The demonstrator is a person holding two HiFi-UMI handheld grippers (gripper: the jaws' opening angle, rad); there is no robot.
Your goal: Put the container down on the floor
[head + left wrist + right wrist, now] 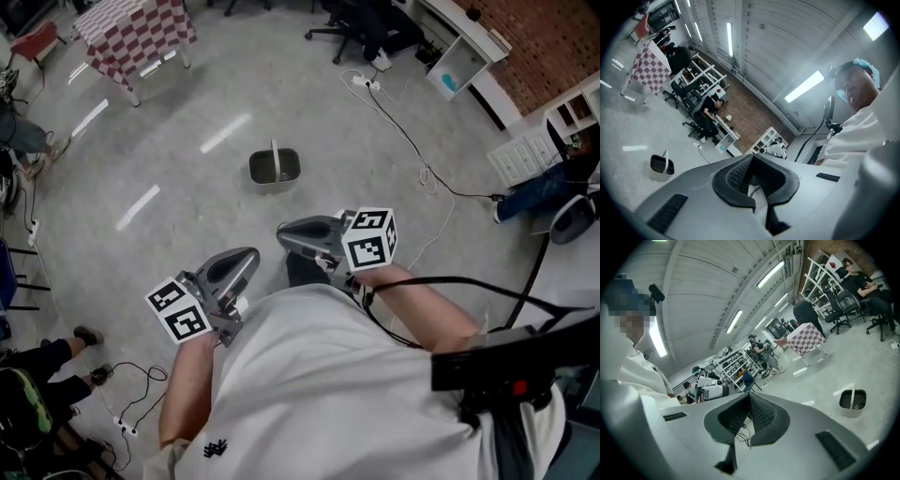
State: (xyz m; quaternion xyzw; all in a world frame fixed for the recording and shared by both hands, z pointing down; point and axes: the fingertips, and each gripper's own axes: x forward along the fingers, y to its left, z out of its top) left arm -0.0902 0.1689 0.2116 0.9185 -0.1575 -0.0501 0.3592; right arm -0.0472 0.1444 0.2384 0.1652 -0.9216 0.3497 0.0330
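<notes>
The container [274, 168] is a small grey bin with a white upright handle; it stands on the concrete floor, well ahead of both grippers. It also shows as the bin [661, 167] at the lower left of the left gripper view and the bin [852, 401] at the right of the right gripper view. My left gripper [246, 258] is held close to the body, shut and empty. My right gripper [284, 233] sits beside it, jaws together, holding nothing. Both point roughly toward the bin.
A checkered-cloth table [134, 36] stands at the far left. A white cable [403, 131] and power strip run across the floor to the right. Office chairs [361, 28], a white desk [469, 42] and seated people [548, 187] line the edges.
</notes>
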